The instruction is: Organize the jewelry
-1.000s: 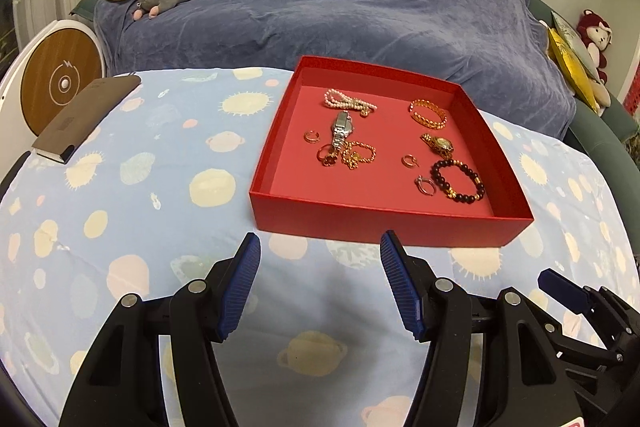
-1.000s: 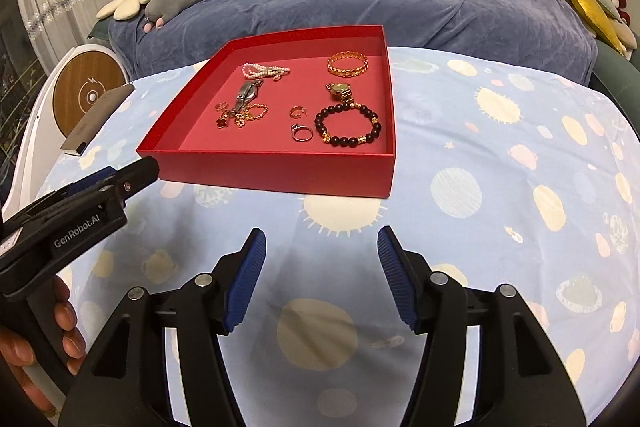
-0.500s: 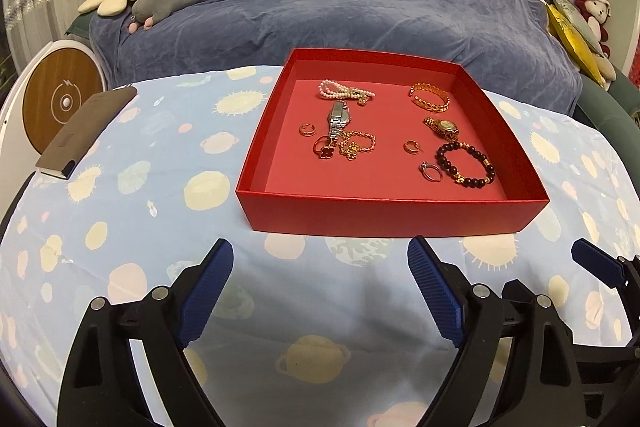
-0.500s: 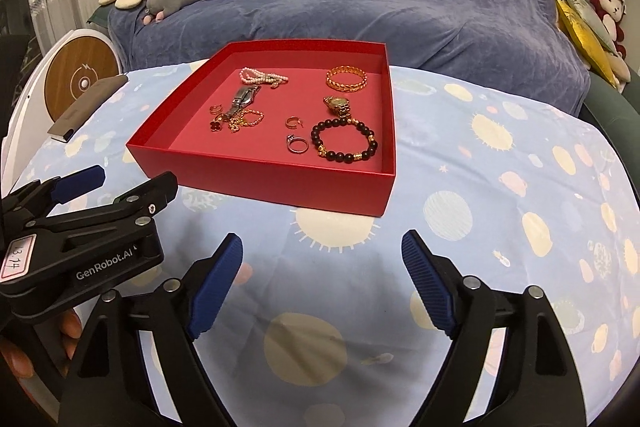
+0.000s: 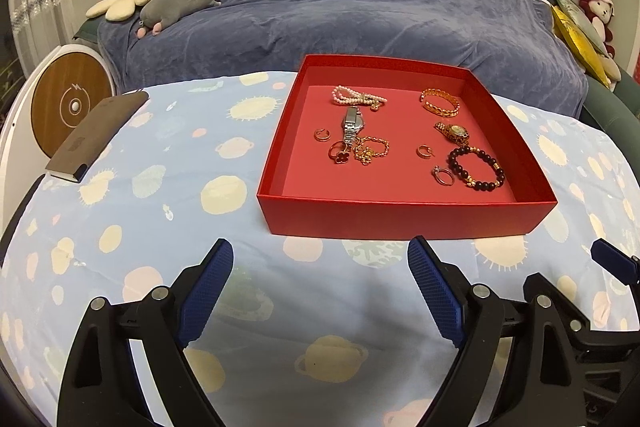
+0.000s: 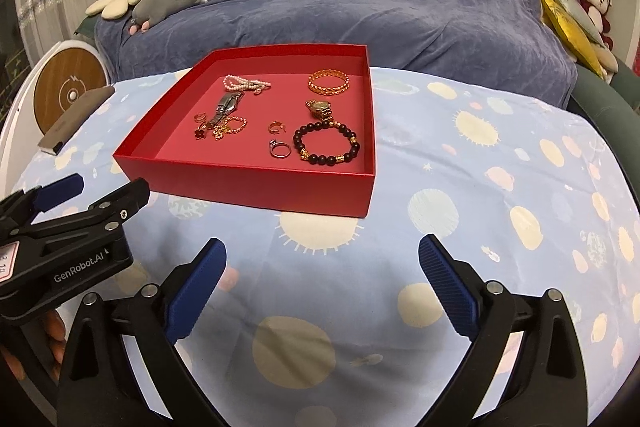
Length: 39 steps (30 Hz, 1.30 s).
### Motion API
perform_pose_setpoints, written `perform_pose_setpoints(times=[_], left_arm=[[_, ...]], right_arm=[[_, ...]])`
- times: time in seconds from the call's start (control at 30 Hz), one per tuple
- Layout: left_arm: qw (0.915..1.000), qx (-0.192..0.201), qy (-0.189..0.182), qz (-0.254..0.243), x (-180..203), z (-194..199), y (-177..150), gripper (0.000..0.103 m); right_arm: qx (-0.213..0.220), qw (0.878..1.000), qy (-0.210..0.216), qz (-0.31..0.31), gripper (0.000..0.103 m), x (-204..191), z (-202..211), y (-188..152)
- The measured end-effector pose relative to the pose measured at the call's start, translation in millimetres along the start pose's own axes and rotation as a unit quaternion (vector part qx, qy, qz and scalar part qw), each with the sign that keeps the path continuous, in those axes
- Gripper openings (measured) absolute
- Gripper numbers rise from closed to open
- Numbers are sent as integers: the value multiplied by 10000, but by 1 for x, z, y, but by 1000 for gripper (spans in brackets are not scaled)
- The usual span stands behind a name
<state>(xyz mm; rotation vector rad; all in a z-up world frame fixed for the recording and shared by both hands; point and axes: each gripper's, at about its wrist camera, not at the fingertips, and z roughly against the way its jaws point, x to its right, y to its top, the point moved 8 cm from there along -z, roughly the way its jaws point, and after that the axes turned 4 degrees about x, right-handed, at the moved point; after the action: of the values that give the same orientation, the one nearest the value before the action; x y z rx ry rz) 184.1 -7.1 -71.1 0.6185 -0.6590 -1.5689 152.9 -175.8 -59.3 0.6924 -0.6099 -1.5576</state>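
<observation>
Before red tray (image 5: 404, 217), both tools (image 5: 320, 287) (image 6: 320, 283) agape.

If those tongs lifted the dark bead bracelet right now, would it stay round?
Probably not: the dark bead bracelet looks like separate round beads on a string, so it would likely droop into a hanging loop. Its smooth, glossy beads may slip between flat pads. Pushed, it would probably slide across the red tray.

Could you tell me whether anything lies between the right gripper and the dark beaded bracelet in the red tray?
Only the tray's own near wall. The right gripper hovers open over bare tablecloth, short of the red tray. The dark beaded bracelet lies just behind that wall, with a silver ring beside it, so the approach must come from above.
</observation>
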Motion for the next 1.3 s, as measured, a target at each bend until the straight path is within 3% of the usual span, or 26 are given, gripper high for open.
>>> perform_pose_setpoints(times=[1.3], left_arm=[[9998, -61, 16, -171, 9, -4, -5, 86]], right_arm=[[62, 9999, -95, 66, 95, -1, 1, -2]])
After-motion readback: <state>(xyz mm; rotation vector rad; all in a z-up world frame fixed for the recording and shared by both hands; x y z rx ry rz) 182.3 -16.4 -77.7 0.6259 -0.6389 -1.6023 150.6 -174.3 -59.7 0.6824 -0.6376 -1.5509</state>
